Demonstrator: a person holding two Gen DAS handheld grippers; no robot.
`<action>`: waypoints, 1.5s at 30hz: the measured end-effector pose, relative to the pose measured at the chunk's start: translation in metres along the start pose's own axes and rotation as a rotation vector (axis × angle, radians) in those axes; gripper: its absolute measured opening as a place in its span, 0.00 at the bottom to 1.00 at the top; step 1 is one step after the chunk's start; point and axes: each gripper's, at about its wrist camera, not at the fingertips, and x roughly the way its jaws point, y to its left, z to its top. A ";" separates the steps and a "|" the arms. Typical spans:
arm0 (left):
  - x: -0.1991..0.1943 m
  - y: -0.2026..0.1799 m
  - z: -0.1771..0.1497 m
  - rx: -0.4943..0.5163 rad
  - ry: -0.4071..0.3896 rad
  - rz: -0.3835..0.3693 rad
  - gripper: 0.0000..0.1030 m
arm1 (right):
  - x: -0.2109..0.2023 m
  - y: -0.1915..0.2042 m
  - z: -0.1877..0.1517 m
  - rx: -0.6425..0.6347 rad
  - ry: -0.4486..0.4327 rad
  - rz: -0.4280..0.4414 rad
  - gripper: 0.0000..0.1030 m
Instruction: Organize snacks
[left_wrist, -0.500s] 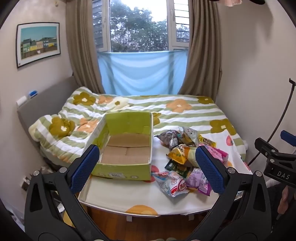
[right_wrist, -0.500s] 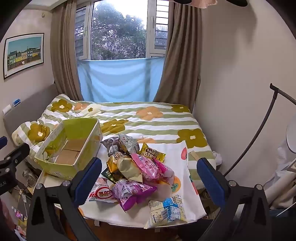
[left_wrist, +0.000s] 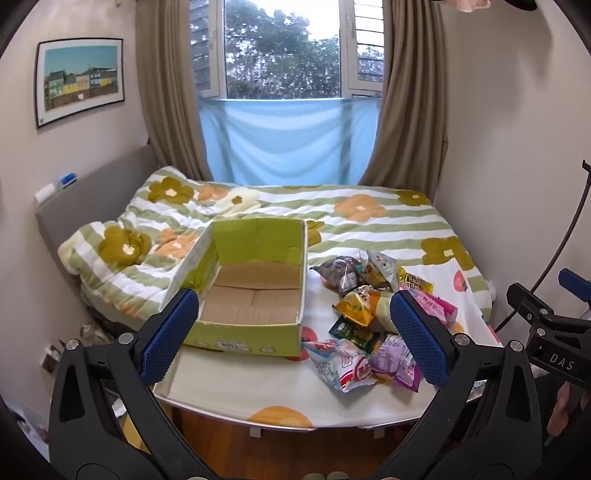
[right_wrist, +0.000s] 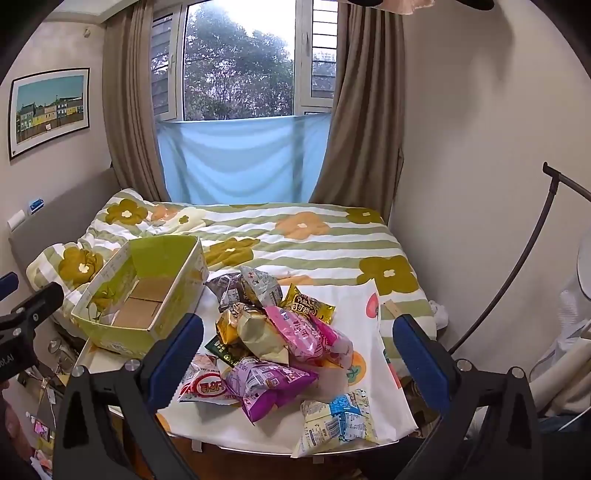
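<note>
Green packet (right_wrist: 221, 349) mostly buried; packet print unreadable.

Both wrist views toward table (left_wrist: 221, 384), window (right_wrist: 240, 62)

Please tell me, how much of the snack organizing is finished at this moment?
Nothing looks done: the green box shows only its bare cardboard floor. Nothing is in hand either; the left tool and right tool are open and hold nothing. All is left: the snack packets lie piled on the table beside the box.

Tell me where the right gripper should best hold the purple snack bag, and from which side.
Probably the near crimped end of the purple snack bag, approached from the front. It lies atop the pile's near side, that flat end pointing toward the open right gripper.
</note>
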 end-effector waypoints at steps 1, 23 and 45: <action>0.000 0.000 0.000 0.000 0.002 0.000 1.00 | -0.001 0.001 0.001 0.000 0.001 -0.001 1.00; -0.004 0.005 -0.003 -0.001 -0.004 -0.036 1.00 | -0.011 0.006 -0.007 -0.001 -0.014 0.000 1.00; 0.000 0.012 -0.002 0.009 0.004 -0.076 0.99 | -0.016 0.009 -0.007 0.015 -0.014 -0.003 1.00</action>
